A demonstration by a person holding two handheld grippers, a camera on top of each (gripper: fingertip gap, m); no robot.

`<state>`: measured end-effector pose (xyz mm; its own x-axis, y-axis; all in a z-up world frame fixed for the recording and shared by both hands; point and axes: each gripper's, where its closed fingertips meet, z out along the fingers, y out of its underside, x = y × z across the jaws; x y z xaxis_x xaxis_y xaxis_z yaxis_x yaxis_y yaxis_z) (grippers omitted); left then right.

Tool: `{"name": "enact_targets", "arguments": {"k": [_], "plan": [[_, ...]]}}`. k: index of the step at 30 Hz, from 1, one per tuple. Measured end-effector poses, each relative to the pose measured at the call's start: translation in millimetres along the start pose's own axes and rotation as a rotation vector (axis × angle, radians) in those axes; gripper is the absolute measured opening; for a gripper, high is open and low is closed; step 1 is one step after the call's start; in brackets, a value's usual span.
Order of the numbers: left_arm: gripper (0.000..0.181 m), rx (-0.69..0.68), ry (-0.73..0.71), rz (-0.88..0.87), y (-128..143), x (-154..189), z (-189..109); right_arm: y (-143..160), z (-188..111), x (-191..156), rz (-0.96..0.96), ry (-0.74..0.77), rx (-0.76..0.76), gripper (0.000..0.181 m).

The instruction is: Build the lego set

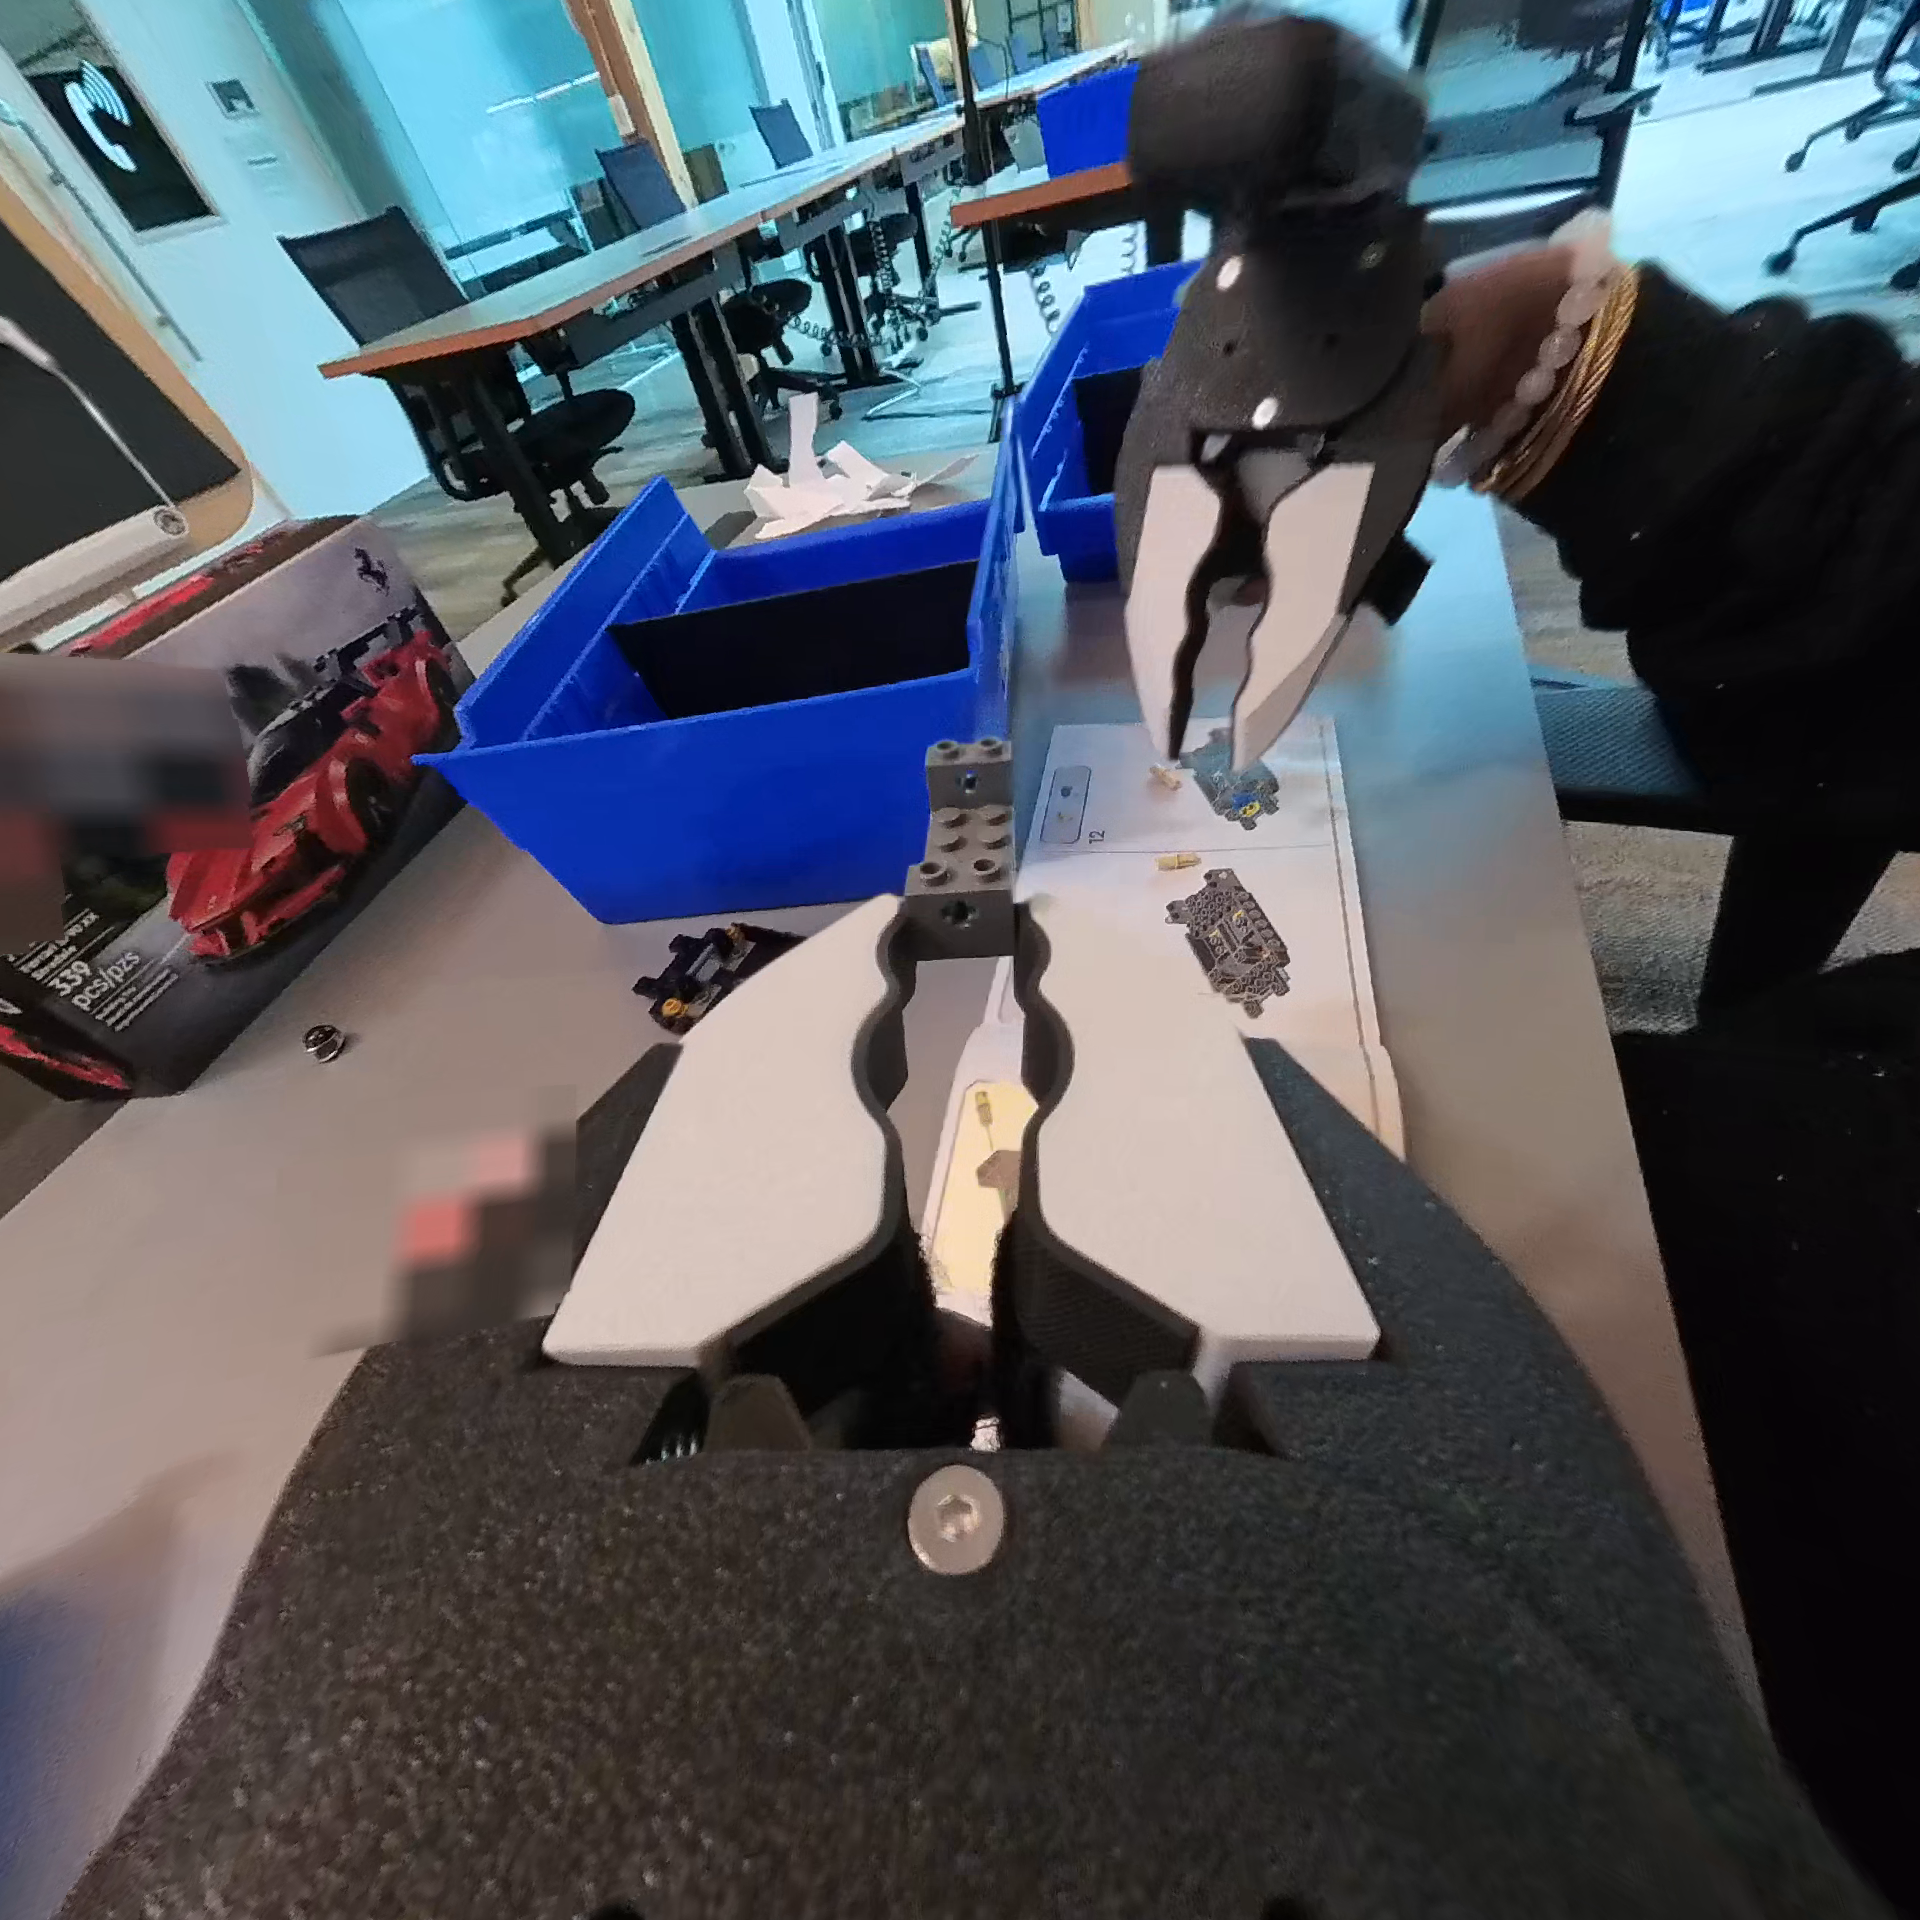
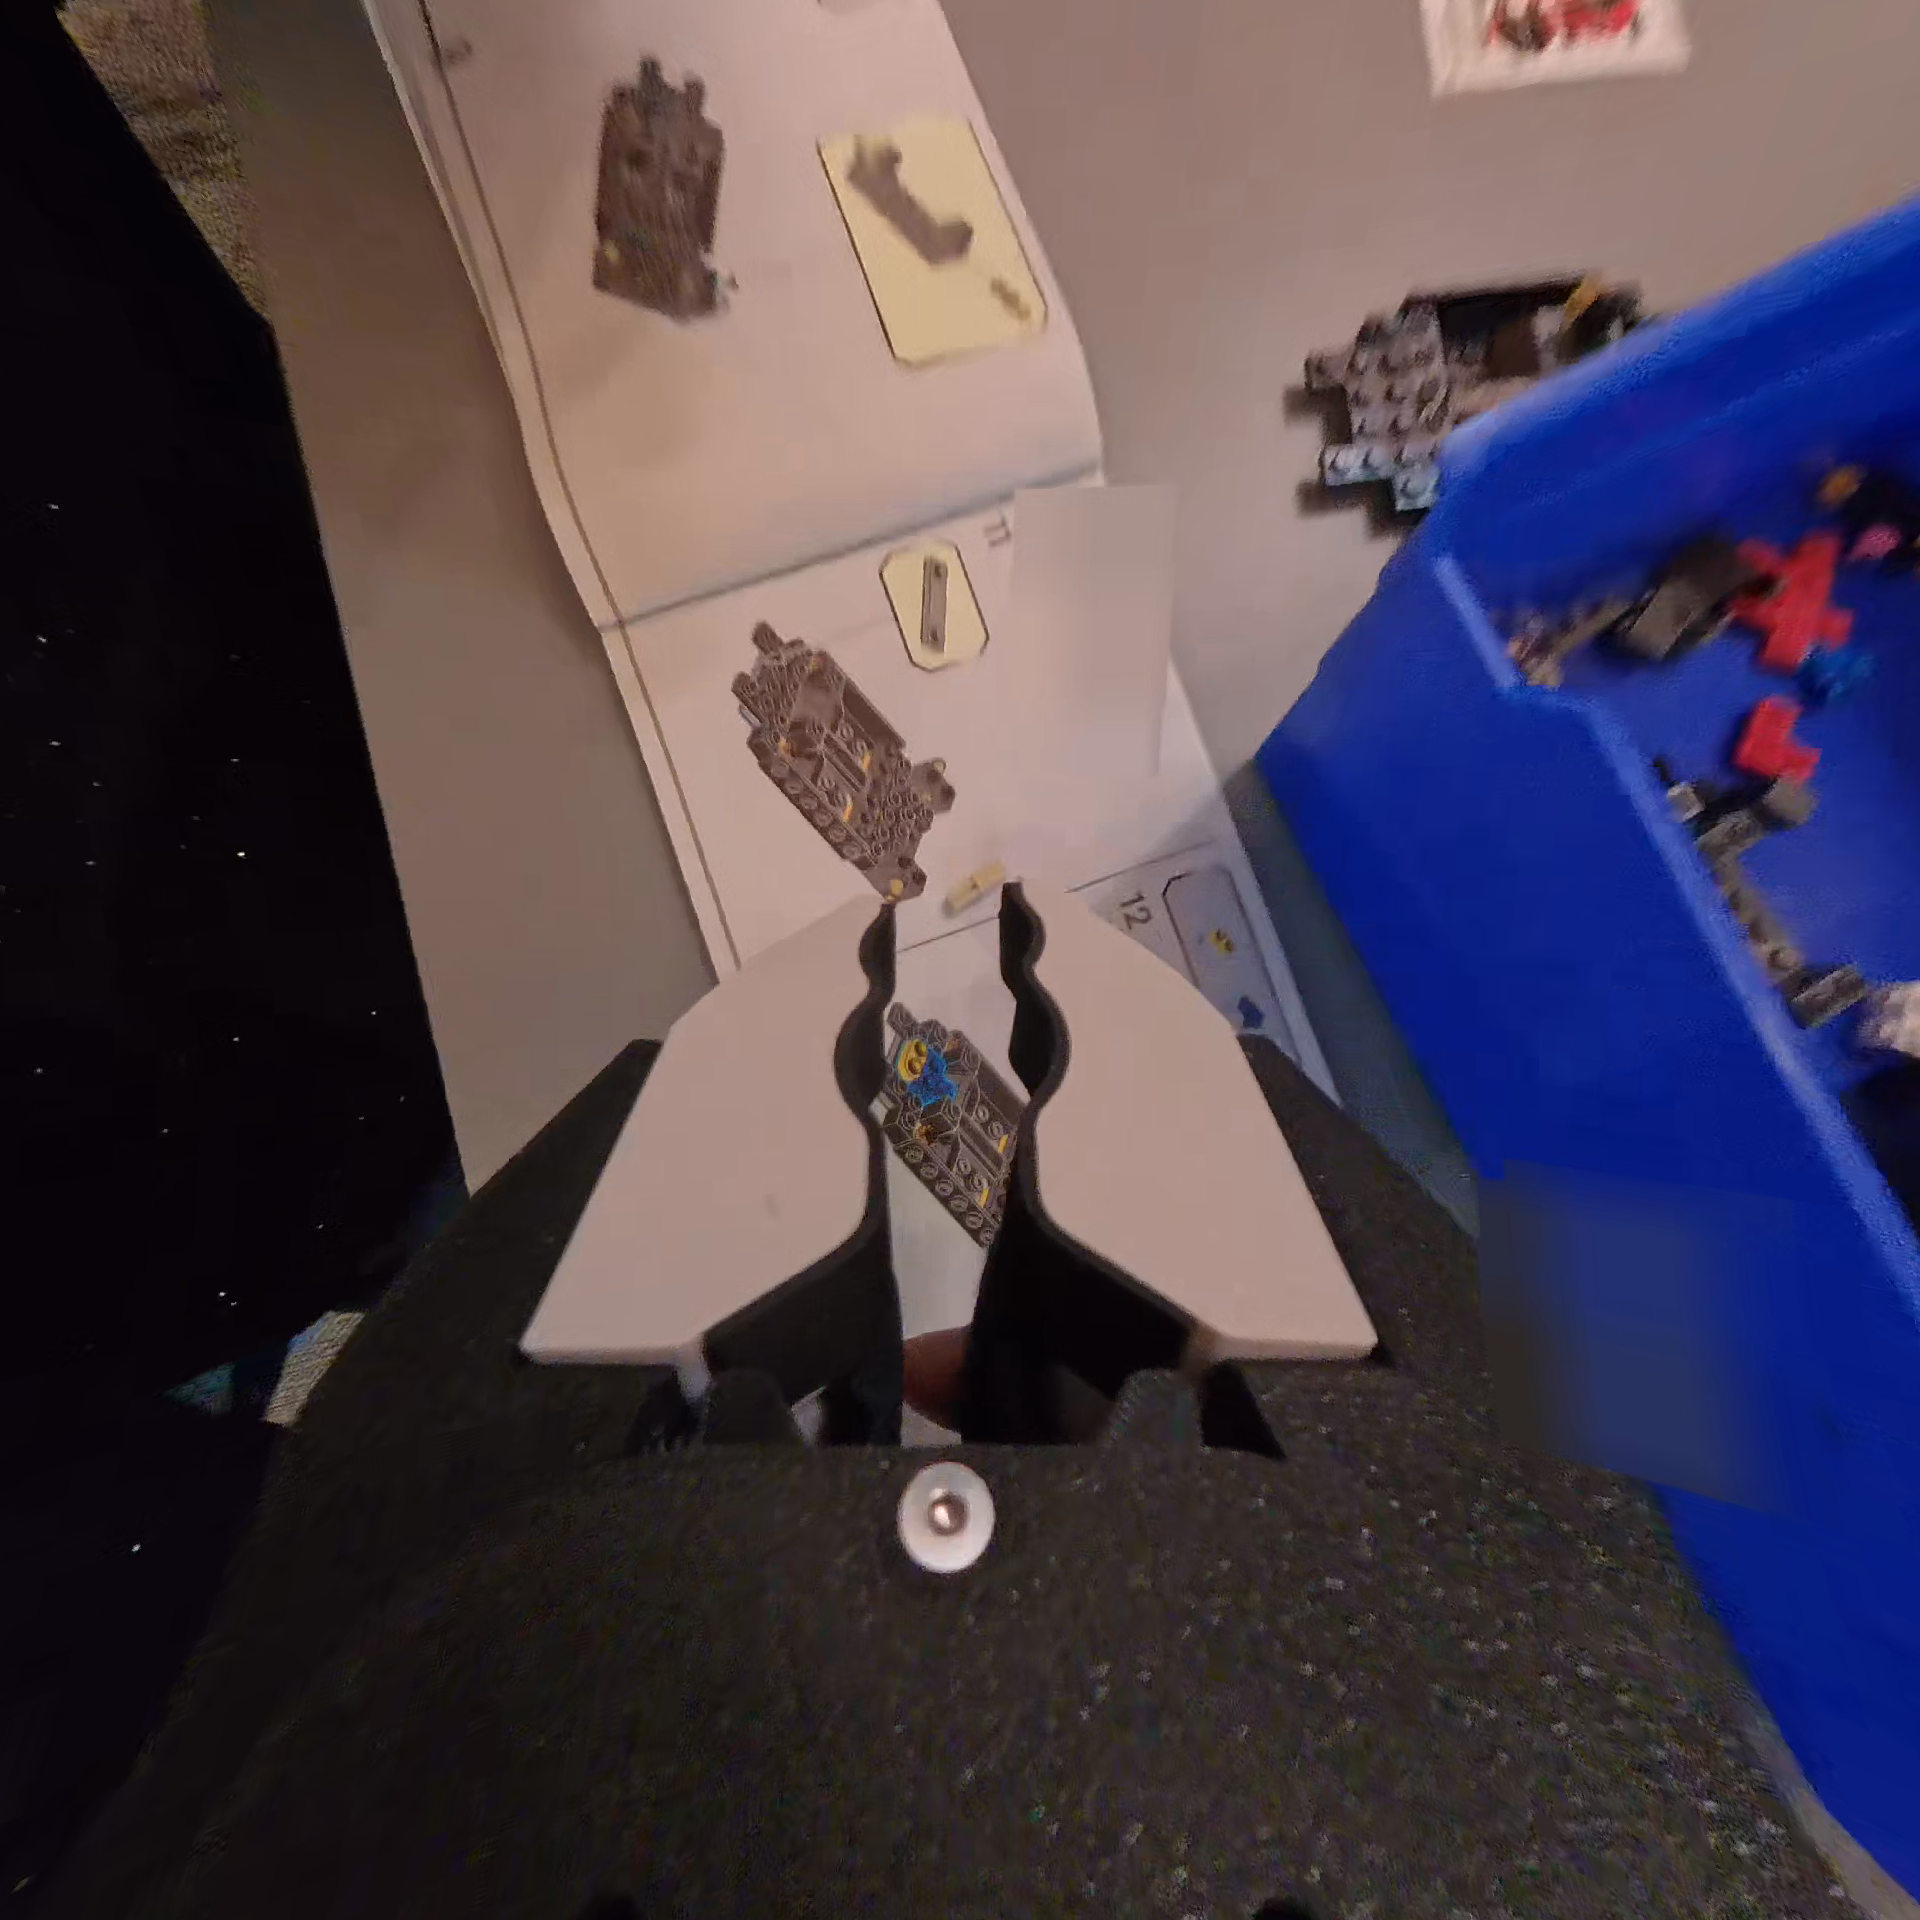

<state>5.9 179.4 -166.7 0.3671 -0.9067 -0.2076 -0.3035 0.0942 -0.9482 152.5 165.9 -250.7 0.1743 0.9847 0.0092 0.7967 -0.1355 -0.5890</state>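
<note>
My left gripper is shut on a dark grey studded lego assembly, which it holds upright just above the table beside the open instruction booklet. My right gripper is open and empty, pointing down at the booklet. A small tan pin lies on the page just beyond its tips. In the left wrist view the right gripper hovers over that pin. A second tan pin lies nearer on the page.
A blue bin stands behind the held assembly, with a second bin farther back. In the right wrist view a bin holds loose pieces. A dark partial build, the set's box and a small metal part lie to the left. One gripper's finger ends stand about 15 cm off the other's. To reach the small tan pin in a straight line is about 4 cm for my right fingers, about 20 cm for my left. Seen from the left wrist view as well.
</note>
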Motion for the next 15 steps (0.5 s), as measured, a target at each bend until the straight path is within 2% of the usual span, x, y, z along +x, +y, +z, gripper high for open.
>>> {"name": "enact_targets", "arguments": {"k": [4,7,15], "plan": [[0.017,0.056,0.05,-0.057,-8.8,7.4,2.0,11.8,17.2,9.4,0.115,-0.007,-0.072,0.011],[0.017,0.046,0.037,-0.056,-5.8,5.0,2.4,17.4,24.2,11.1,0.216,-0.013,-0.118,0.006],[0.018,0.031,0.037,-0.046,-1.6,4.9,3.8,10.9,37.2,8.0,0.354,-0.026,-0.14,0.014]]}}
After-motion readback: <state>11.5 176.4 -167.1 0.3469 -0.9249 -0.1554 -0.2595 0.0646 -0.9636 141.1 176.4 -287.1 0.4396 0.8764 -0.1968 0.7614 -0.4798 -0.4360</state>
